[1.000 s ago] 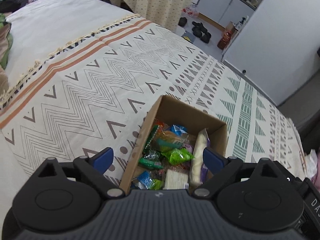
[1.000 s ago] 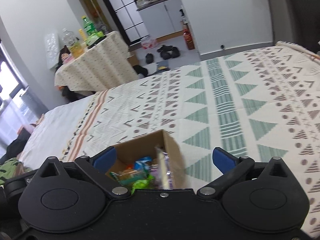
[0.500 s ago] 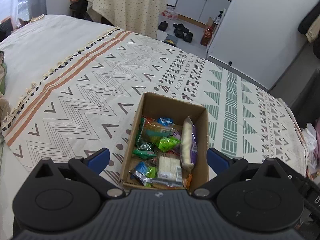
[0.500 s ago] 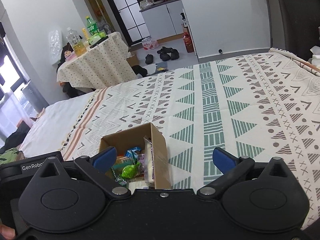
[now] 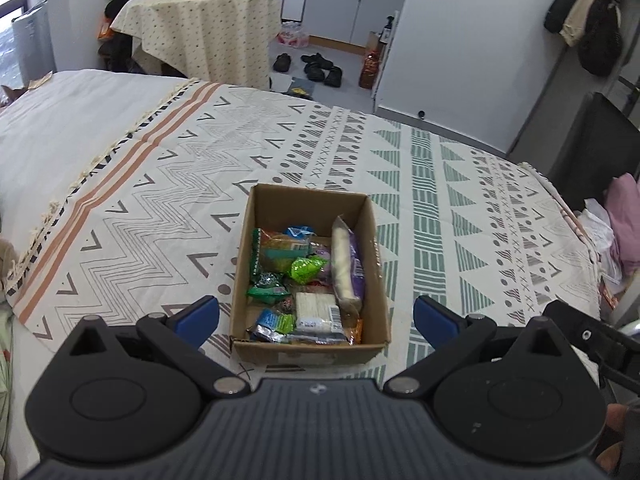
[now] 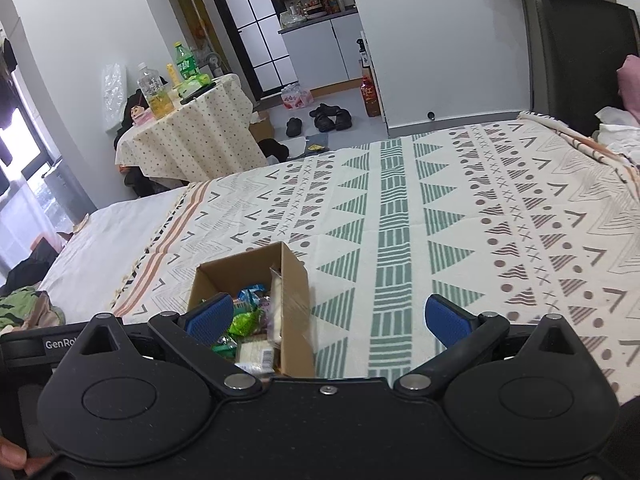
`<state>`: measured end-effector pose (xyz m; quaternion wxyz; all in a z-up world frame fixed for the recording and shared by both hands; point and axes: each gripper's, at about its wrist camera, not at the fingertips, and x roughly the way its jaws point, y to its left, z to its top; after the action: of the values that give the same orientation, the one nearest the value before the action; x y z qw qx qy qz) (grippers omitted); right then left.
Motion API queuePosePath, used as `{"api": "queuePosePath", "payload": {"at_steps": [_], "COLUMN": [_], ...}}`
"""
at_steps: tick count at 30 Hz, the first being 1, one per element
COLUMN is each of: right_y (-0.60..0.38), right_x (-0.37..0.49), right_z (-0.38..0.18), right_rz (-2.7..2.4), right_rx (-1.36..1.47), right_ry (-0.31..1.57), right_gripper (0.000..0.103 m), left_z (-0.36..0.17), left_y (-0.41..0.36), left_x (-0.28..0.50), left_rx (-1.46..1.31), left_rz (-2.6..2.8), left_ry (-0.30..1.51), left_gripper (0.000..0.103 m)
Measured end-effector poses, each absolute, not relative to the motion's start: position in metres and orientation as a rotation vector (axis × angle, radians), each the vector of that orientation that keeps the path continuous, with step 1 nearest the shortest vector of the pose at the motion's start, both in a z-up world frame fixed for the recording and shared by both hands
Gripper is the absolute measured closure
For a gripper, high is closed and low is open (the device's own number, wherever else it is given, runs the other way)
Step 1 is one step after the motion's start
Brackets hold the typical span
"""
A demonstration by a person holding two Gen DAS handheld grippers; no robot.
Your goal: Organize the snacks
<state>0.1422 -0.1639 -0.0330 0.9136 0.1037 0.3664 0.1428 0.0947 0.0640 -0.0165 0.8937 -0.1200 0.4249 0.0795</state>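
Patterned cloth (image 5: 160,208) is spread over a bed (image 5: 72,120), with orange stripes on the left and green triangles further right. At the far left of the room, a small surface (image 5: 200,28) with a dotted cover is seen, and bottles (image 6: 187,63) are stood on it. Shoes (image 5: 316,68) are left on the floor beyond the bed.

Near the middle of the cloth, an open cardboard box (image 5: 308,204) is set down. Snacks (image 5: 304,280) are packed inside it: green packets (image 5: 306,269) on the left side, a white pack (image 5: 316,309) near the front, and a long white and purple packet (image 5: 347,268) leaned along the right wall.

The left tool (image 5: 316,316) is held just before the box, with its blue pads (image 5: 198,314) spread wide apart and nothing between them. The right tool (image 6: 338,318) is held a little to the right of the box, over the green triangles. Its pads (image 6: 450,320) are also spread wide, and nothing is gripped.
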Motion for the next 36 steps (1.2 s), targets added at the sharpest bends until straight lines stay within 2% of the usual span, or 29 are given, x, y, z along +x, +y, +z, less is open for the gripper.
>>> {"api": "queuePosePath", "payload": {"at_steps": [20,36], "right_y": [-0.193,-0.2], "right_x": [0.092,0.044], "right_z": [-0.006,0.029], "right_rz": [0.284,0.288], "right_rx": [0.182,0.166], "right_ry": [0.754,0.658], "right_gripper": [0.0,0.0], "left_z": [0.026,0.044], "left_y": [0.044,0.042], "left_x": [0.04,-0.009], "left_rx": [-0.14,-0.073], "left_rz": [0.056,-0.009], "left_ry": [0.795,0.739], "left_gripper": [0.0,0.0]}}
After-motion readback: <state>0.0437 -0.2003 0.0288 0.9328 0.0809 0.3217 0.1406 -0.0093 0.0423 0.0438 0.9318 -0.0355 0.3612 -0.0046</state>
